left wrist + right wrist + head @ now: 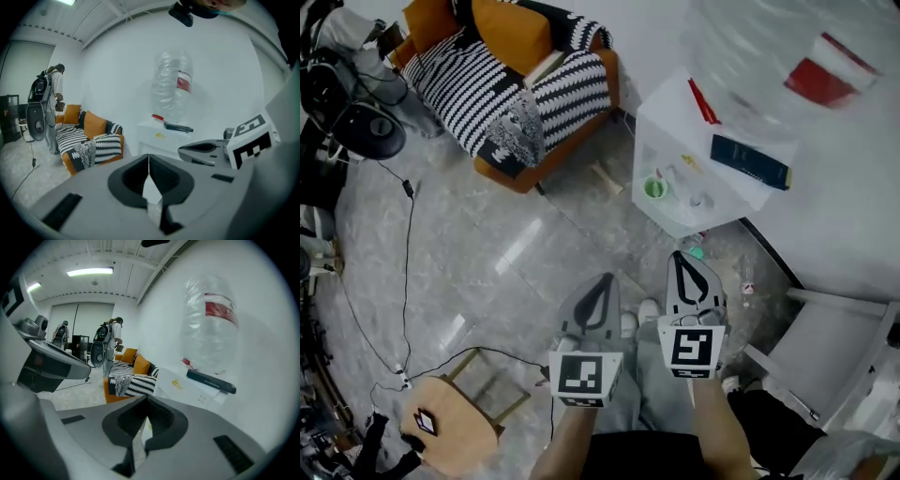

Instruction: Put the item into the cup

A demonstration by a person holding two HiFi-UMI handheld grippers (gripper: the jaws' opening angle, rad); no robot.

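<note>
A green cup (654,187) stands near the front edge of a small white table (675,122), with a clear cup (698,200) beside it. A small yellow item (689,161) lies further back on the tabletop, also seen as the yellow item (160,135) and the yellow item (177,383). My left gripper (605,281) and right gripper (678,258) are held side by side over the floor, short of the table. Both are shut and hold nothing. In the gripper views the left gripper (149,157) and the right gripper (147,400) point towards the table.
On the table lie a dark book (750,161) and a red object (703,101). A big clear bottle with a red label (825,75) is behind it. An orange sofa with striped blanket (506,84) is at left, a wooden stool (450,422) and floor cables at lower left.
</note>
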